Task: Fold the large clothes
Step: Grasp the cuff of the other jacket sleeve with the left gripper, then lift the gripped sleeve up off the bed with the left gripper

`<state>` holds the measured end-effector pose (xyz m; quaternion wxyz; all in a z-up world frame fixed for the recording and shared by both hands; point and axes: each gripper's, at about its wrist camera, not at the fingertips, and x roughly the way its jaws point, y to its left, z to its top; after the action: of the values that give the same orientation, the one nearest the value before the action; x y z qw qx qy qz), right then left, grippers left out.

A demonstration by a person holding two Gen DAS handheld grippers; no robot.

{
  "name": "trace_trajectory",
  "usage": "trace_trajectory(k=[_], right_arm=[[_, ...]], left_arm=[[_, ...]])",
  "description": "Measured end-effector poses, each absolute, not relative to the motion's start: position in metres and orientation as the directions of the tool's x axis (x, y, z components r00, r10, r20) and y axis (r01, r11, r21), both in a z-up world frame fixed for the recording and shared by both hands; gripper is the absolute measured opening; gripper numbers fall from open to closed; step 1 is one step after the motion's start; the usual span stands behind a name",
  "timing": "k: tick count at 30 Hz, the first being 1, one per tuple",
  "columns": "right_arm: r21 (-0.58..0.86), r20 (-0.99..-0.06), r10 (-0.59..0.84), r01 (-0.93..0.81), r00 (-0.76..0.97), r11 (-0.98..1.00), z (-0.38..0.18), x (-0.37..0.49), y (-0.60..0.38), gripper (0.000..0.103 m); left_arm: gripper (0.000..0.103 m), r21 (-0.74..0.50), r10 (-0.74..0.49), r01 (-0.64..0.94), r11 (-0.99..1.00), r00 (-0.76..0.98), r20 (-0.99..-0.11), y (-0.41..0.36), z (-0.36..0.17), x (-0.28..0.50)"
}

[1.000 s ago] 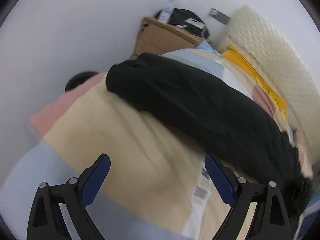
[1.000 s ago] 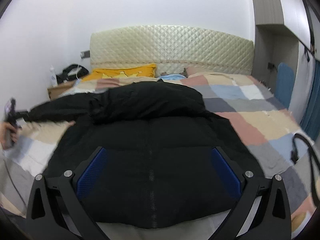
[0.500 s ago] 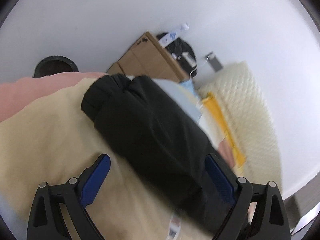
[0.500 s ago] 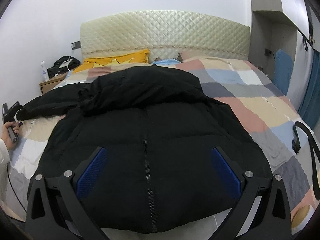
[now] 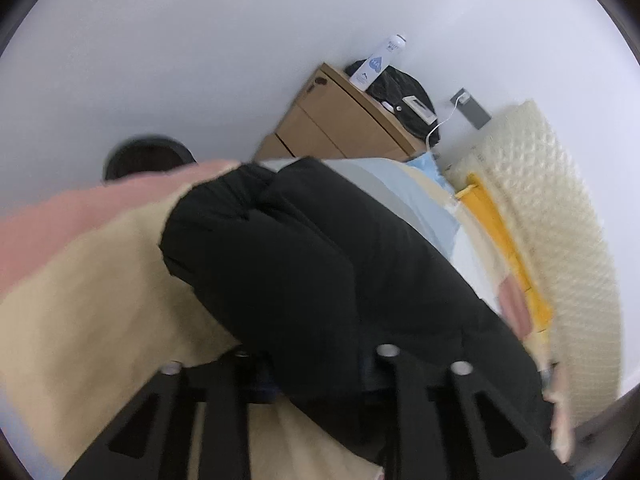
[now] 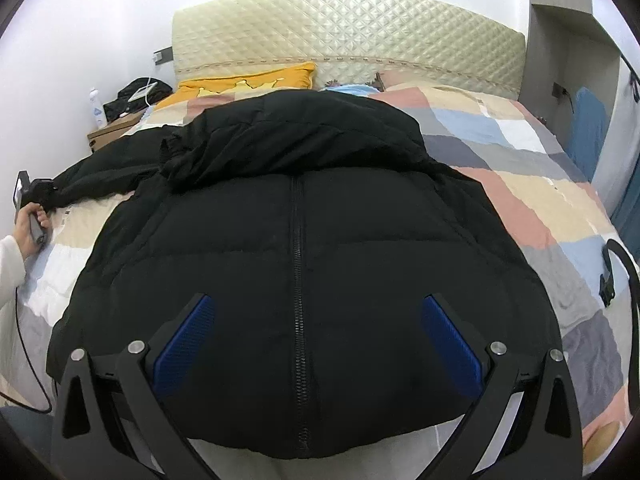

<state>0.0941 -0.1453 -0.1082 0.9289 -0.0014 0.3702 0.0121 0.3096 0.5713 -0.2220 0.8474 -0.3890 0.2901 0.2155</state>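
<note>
In the left wrist view, the pads of the left gripper were buried under the black jacket sleeve, whose far end ran out of the lower right of the frame. The patchwork quilt at left was smeared by blur. In the right wrist view, the jacket hem was partly masked by the right gripper frame.

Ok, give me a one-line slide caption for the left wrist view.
Left gripper, jaws just closed, pinches the puffy black jacket sleeve lying on the pastel patchwork bedspread.
</note>
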Motion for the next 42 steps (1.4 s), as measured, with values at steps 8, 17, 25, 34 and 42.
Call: trace_trajectory(k=[8, 17, 25, 34, 42], right_arm=[[-0.094, -0.647, 0.036, -0.127, 0.761, 0.987, -0.077, 0.079, -0.155, 0.103], [-0.02, -0.619, 0.097, -0.139, 0.78, 0.99, -0.064, 0.073, -0.181, 0.103], [0.038, -0.57, 0.122, -0.122, 0.813, 0.992, -0.055, 0.066, -0.207, 0.103], [0.077, -0.522, 0.131, -0.107, 0.843, 0.991, -0.047, 0.048, -0.228, 0.103], [0.132, -0.495, 0.158, -0.107, 0.854, 0.986, -0.046, 0.037, -0.247, 0.103]], left_arm=[[0.007, -0.398, 0.281, -0.616, 0.68, 0.721, -0.634, 0.529, -0.141, 0.293], [0.007, -0.303, 0.36, -0.595, 0.745, 0.74, -0.568, 0.472, -0.058, 0.261], [0.007, -0.254, 0.358, -0.531, 0.809, 0.787, -0.502, 0.414, 0.011, 0.248], [0.007, -0.156, 0.358, -0.44, 0.884, 0.854, -0.377, 0.315, 0.1, 0.237], [0.007, -0.131, 0.234, -0.28, 0.951, 0.928, -0.29, 0.195, 0.172, 0.245]])
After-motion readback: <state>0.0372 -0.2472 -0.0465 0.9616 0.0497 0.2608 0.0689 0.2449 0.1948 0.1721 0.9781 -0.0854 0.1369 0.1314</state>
